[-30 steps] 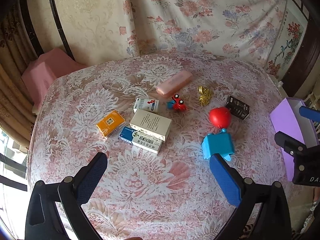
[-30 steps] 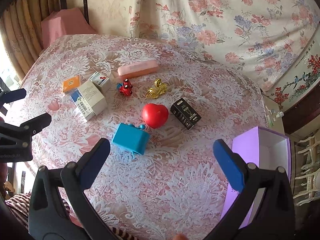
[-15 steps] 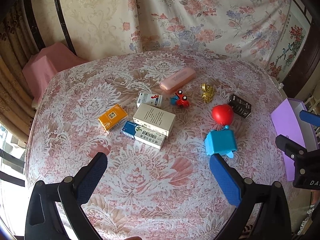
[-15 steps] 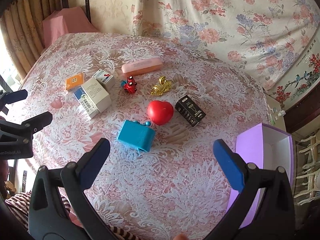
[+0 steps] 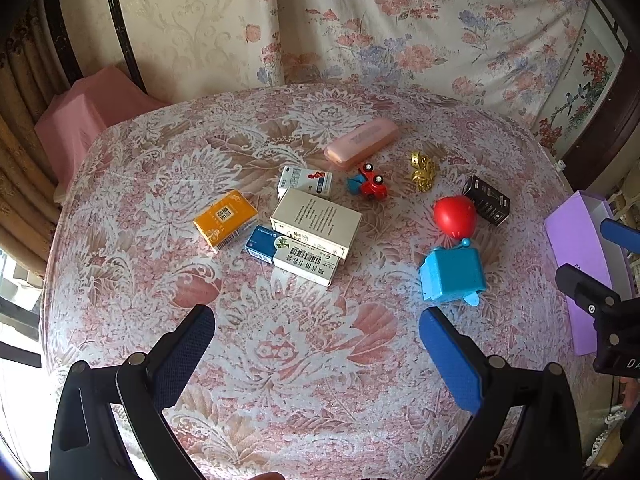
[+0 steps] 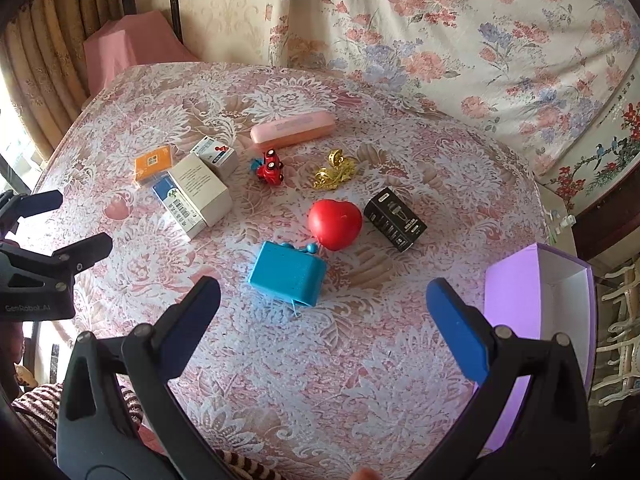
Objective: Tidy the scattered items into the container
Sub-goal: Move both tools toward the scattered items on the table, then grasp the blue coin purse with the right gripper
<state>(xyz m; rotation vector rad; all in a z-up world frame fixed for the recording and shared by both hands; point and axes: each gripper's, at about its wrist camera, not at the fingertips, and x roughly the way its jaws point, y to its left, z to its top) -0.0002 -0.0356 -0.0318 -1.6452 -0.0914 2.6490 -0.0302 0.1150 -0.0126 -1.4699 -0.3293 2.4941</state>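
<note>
L gripper (image 5: 316,344) gapes wide & empty at lower centre, boxes (image 5: 316,220) & toys strewn mid-frame awaiting pickup, R gripper (image 6: 324,316) equally wide, purple container (image 6: 560,292) at right edge, prob. parked within reach.

Bright daylight from window at left, blown-out glare there; sharp focus, strong fisheye warp + dark corners.
</note>
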